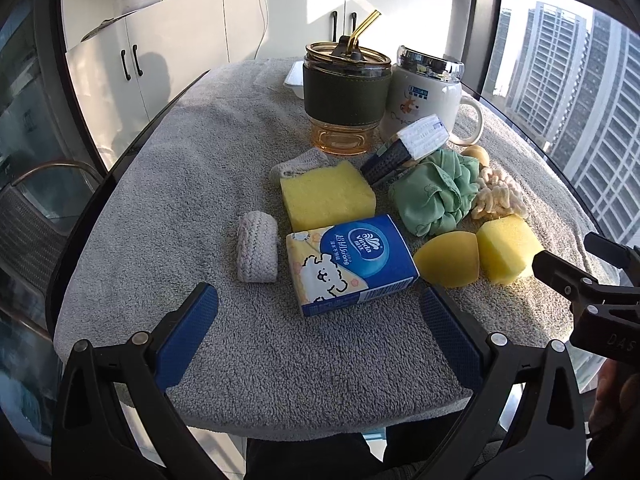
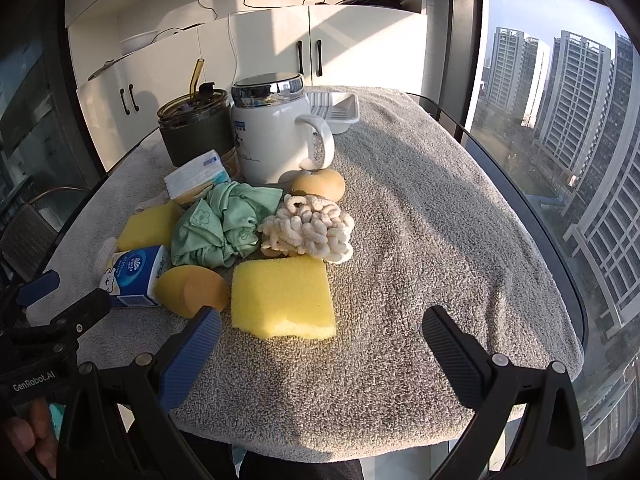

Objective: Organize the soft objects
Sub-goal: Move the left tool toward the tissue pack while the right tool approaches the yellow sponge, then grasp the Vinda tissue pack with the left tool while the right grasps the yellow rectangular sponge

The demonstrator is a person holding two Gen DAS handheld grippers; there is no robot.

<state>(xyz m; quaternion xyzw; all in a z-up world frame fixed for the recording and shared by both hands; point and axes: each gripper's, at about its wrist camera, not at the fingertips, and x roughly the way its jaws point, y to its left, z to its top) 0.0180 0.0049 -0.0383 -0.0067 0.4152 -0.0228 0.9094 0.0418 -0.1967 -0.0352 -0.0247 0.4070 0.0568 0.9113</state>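
both grippers hover low over the near edge of the table [image 1: 168,184], which is draped in a shaggy grey towel; the left gripper [image 1: 320,304] has its jaws spread wide and holds nothing, with the blue-and-white vinda tissue pack [image 1: 350,264] lying just beyond them; the right gripper [image 2: 322,326] is likewise spread and empty, a small yellow sponge block [image 2: 284,300] lying just ahead of its left jaw; the soft things sit bunched mid-table: a grey woven fabric roll [image 1: 257,249] just left of the tissue pack, a big yellow sponge [image 1: 326,194] behind it, an orange teardrop-shaped sponge [image 1: 447,258] to its right, then a crumpled green cloth [image 1: 434,196] and a cream chenille bundle [image 2: 310,230] touching each other; a second tissue packet [image 1: 420,138] leans on the pile; behind stand an amber glass tumbler with a dark sleeve and straw [image 1: 346,96] and a white lidded mug [image 2: 276,136], close side by side; a white tray [image 2: 336,110] lies at the far end.
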